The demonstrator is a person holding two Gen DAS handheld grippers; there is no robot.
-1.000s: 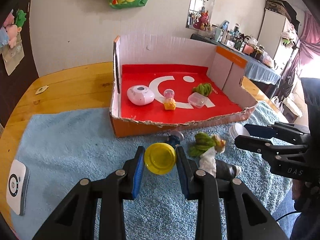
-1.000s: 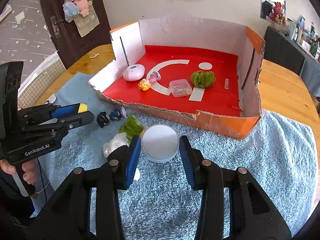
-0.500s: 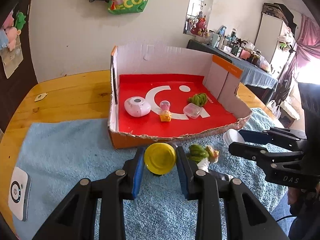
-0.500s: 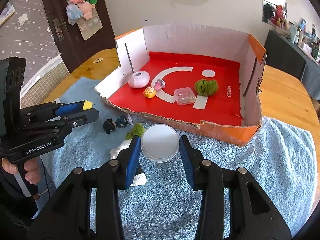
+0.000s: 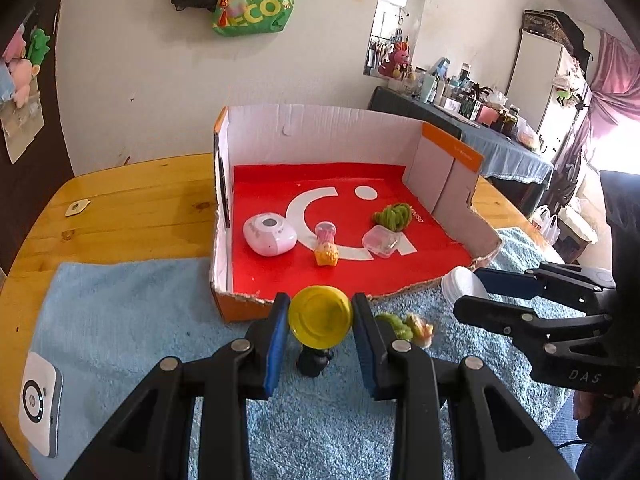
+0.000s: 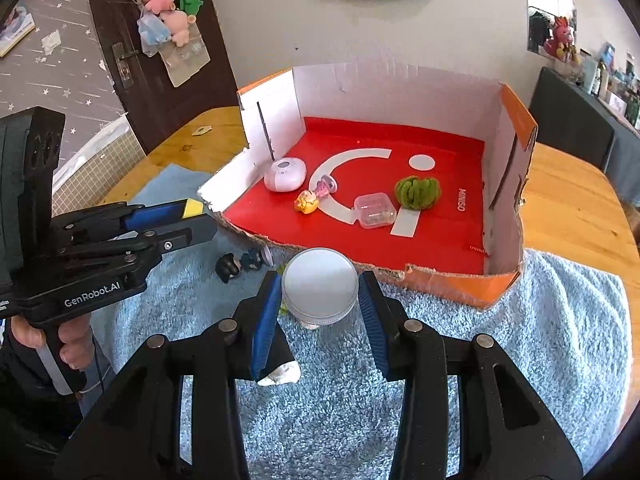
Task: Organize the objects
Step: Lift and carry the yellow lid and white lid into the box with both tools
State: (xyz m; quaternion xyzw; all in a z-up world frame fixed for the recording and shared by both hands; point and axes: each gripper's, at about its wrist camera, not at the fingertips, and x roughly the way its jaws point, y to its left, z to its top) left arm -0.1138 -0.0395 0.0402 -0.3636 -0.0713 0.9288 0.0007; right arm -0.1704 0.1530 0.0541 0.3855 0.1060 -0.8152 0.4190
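Yellow disc (image 5: pixel 320 317): clamped betw. blue pads of left gripper (image 5: pixel 320 320), held off the towel, just short of box front edge. Left claw narrowed to disc width, pads touching both sides.

White round lid (image 6: pixel 320 282): clamped in right gripper (image 6: pixel 320 300), jaws closed to lid width; raised, near front lip of box.

Cardboard box (image 5: pixel 320 136): red floor, low torn front wall, sits partly on blue towel (image 5: pixel 120 320). Contents: pink round device (image 5: pixel 270 235) nr left wall; small pink/yellow toy (image 5: pixel 326 247) centre; clear plastic case (image 5: pixel 381 242) beside green fuzzy ball (image 5: pixel 392 217), touching or nearly so.

On towel, in front of box: dark figurine (image 6: pixel 228 267) w/ 2nd small figure (image 6: pixel 251 260) beside it; green/orange plush (image 5: pixel 404 325) rt of left claw.

Wooden table (image 5: pixel 132 208) under all. White square gadget (image 5: pixel 40 396) at towel's left edge.
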